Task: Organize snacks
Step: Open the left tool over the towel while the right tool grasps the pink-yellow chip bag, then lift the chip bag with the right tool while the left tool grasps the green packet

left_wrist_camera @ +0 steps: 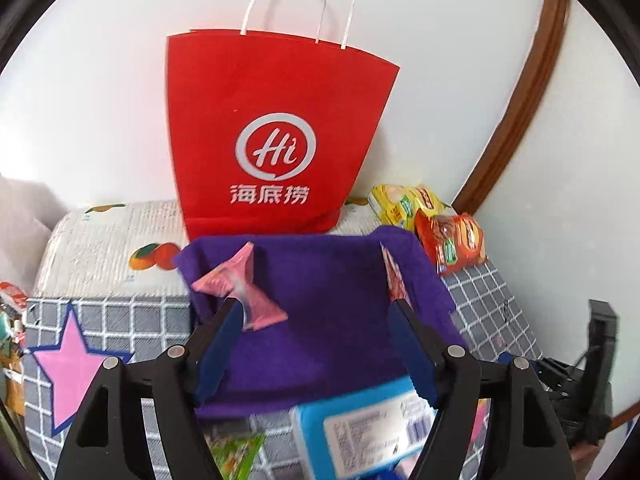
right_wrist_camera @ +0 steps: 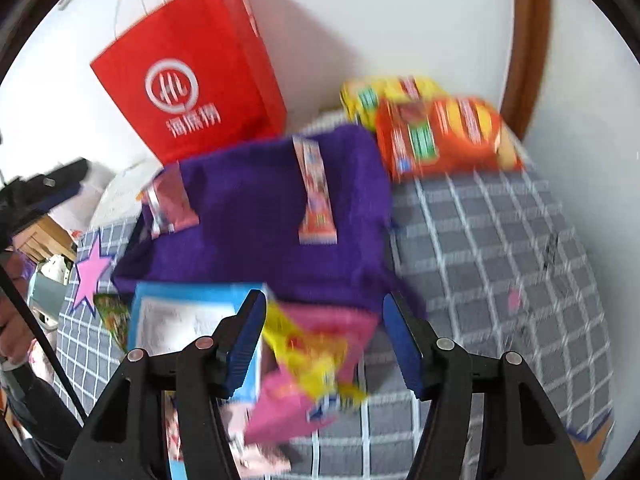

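On purple cloth (left_wrist_camera: 320, 304): two pink snack packets (left_wrist_camera: 244, 288), unheld.

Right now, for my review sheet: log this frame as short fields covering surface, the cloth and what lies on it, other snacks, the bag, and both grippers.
surface: grey checked cover
cloth: purple cloth, spread flat
on cloth: pink packet at left, long striped packet at right
other snacks: orange packet, yellow packet, blue box
bag: red paper bag, upright by the wall
left gripper: open, empty
right gripper: open, over a pink and yellow packet
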Available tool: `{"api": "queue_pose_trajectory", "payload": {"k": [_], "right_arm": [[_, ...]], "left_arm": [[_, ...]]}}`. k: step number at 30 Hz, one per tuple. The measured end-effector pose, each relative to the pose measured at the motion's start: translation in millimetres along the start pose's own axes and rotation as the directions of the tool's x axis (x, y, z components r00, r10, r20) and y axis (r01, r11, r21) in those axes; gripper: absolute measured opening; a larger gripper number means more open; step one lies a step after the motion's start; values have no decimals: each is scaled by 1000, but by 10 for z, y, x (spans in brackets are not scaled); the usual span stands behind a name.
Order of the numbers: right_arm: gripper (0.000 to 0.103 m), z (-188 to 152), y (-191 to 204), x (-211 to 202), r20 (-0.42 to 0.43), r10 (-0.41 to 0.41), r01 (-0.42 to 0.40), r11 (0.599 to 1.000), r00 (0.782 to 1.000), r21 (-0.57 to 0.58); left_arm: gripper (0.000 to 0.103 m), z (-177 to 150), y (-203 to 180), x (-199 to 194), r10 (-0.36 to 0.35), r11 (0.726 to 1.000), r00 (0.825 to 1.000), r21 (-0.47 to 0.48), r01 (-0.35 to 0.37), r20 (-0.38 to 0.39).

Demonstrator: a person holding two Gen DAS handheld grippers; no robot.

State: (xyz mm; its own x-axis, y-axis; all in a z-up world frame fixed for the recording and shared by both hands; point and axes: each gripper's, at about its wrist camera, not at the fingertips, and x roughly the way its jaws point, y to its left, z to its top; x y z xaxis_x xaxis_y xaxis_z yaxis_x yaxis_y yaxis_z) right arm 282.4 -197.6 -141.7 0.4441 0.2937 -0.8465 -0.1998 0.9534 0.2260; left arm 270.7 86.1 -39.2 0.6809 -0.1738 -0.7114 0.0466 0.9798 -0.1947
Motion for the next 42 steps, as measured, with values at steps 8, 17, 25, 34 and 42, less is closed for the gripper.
{"api": "queue_pose_trajectory", "payload": {"k": [8,17,25,34,42], "right_arm": [[57,-348,111,204,-11,17,-18,999,1000,-35],[42,-739,26,-89,36,13,-12,1000,999,-21],[43,-1213,-16,-295,39,-1,3,999,999,-54],[43,-1458,104,-305,119,-46,61,990,992,-125],[43,-1509,70,-311,130,-38,51,994,991,-102]], "left_arm": [[73,-440,214,-265,31,998,999,-45,-32,-22],[73,-881,481,-530,71,991,997,-110,-74,-33],[73,-1239,539,-581,80,987,995,-138,-87,-53],[73,-1580,471,-433,66,987,992,-142,-80,-103],[72,-1650,574,-382,55,982,993,-177,-73,-101]]}}
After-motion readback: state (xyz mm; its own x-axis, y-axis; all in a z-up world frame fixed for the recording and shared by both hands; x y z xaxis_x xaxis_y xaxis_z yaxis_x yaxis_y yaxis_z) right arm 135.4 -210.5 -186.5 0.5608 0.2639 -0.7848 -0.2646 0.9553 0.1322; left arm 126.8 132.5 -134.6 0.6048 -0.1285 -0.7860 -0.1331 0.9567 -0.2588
